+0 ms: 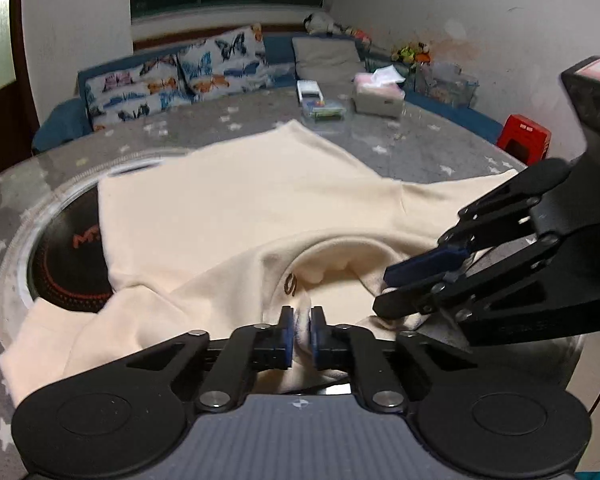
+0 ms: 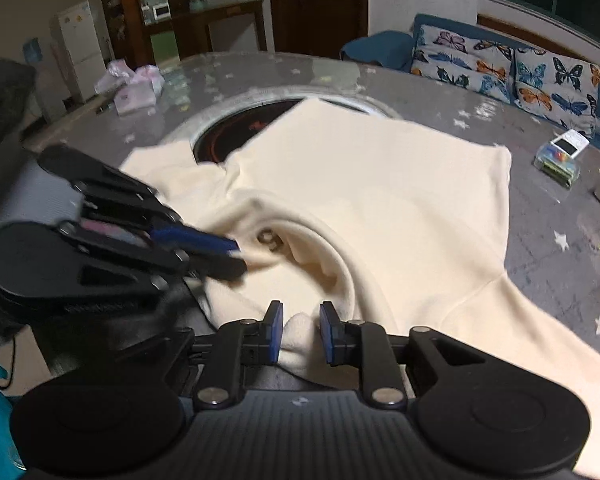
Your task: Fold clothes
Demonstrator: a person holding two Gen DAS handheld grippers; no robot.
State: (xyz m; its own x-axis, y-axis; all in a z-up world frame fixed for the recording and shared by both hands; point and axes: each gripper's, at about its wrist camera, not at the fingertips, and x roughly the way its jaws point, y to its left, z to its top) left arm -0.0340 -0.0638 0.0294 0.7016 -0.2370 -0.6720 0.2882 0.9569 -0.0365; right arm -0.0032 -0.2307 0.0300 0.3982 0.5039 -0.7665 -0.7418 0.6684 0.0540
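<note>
A cream sweatshirt (image 1: 228, 204) lies spread on the grey star-patterned table (image 1: 420, 148), its neck opening toward me. My left gripper (image 1: 302, 330) is shut on the collar edge at the near side. It also shows in the right wrist view (image 2: 236, 260), pinching the collar next to a dark logo. My right gripper (image 2: 300, 332) has its jaws partly apart around a fold of the sweatshirt (image 2: 380, 184) at the collar's near edge. In the left wrist view the right gripper (image 1: 382, 290) sits at the collar's right side.
A round black cooktop (image 1: 68, 268) set in the table lies partly under the sweatshirt. A tissue box (image 1: 378, 98) and small plastic boxes (image 1: 320, 106) stand at the table's far side. A sofa with butterfly cushions (image 1: 180, 76) runs behind. A red stool (image 1: 524, 136) is at right.
</note>
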